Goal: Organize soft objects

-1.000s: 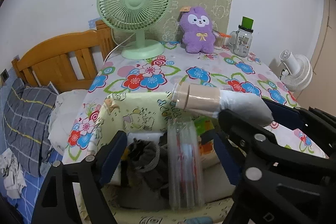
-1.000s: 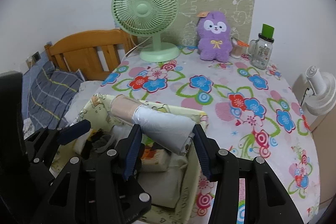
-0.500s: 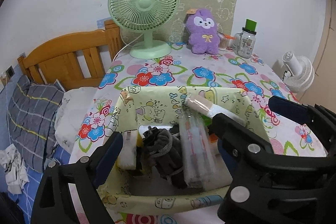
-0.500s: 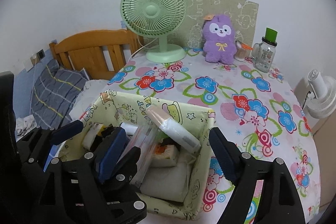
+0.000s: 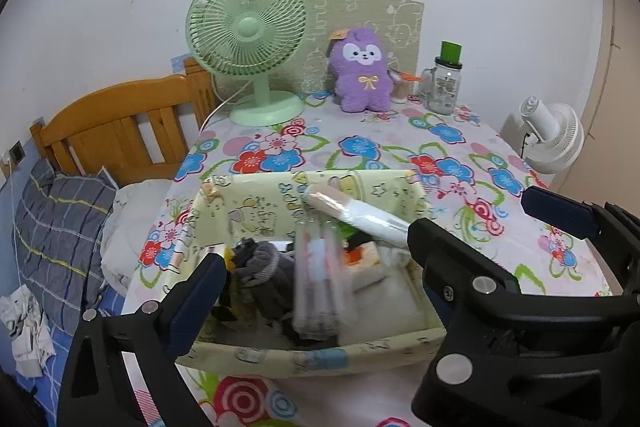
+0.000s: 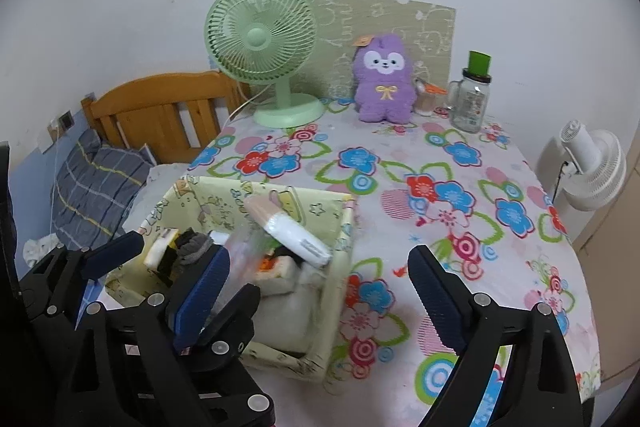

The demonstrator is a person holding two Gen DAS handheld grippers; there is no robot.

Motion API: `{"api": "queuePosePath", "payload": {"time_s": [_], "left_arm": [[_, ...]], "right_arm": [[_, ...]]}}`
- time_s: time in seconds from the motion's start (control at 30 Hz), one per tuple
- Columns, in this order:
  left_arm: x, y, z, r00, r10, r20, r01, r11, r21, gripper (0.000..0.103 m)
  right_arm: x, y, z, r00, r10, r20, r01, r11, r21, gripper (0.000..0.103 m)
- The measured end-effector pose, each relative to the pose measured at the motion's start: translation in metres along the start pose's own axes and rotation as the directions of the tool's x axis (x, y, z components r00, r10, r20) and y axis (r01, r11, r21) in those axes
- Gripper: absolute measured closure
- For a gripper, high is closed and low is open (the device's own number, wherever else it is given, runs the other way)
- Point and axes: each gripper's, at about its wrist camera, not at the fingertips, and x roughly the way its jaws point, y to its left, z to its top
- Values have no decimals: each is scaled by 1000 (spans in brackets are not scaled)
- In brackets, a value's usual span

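Note:
A pale yellow cloth basket [image 5: 304, 359] [image 6: 340, 287] stands at the near left of the flowered table. A beige and white roll [image 5: 360, 215] [image 6: 292, 235] leans inside it against the far wall, free of any grip. A clear plastic pack [image 5: 320, 287] and a grey cloth [image 5: 264, 267] lie beside the roll. My left gripper [image 5: 316, 247] hovers over the basket with its jaws opening and nothing pressed between them. My right gripper [image 6: 320, 253] is just right of it, jaws opening and empty. A purple plush [image 5: 362, 75] [image 6: 384, 83] sits upright at the back.
A green desk fan [image 5: 248, 39] stands left of the plush and a glass jar with a green lid [image 5: 444, 87] to its right. A white fan [image 5: 556, 139] is off the table's right edge. A wooden headboard [image 5: 120, 123] and bedding lie to the left.
The right gripper held the roll over the basket, then opened; the roll now rests inside. Both grippers have drawn back from the basket, which looks smaller.

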Motion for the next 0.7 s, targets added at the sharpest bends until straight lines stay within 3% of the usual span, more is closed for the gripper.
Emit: {"api": "queuePosePath", "payload": {"time_s": [0.7], "left_arm": [[-16, -63, -1, 1000, -12, 12, 11, 999, 40, 0]], "right_arm": [[-38, -74, -18, 998, -56, 32, 53, 995, 80, 7]]}}
